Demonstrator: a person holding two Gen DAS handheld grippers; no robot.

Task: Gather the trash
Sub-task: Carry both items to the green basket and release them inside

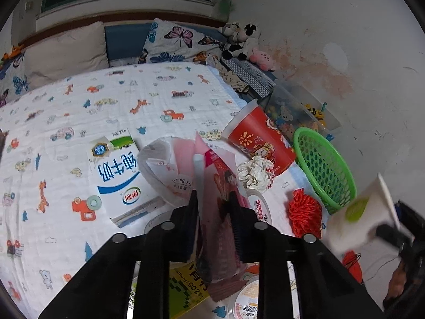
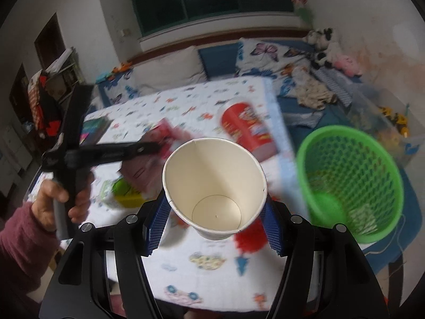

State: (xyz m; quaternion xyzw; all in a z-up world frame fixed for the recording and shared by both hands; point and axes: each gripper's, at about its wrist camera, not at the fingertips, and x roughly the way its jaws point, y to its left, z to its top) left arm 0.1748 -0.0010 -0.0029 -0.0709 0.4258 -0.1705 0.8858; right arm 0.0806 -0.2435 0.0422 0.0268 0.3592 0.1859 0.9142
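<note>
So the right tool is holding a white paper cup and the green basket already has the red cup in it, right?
Not quite. The right tool does hold the white paper cup, but the red cup lies on the bed beside the green basket, not inside it; the left wrist view shows this.

Both wrist views close above bed (image 1: 66, 111), facing window, sharing green basket (image 2: 350, 183)

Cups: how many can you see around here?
2. A white paper cup is gripped by the right gripper, beside the green basket. A red cup lies on its side on the bed, near that basket. Others may hide under the litter.
</note>
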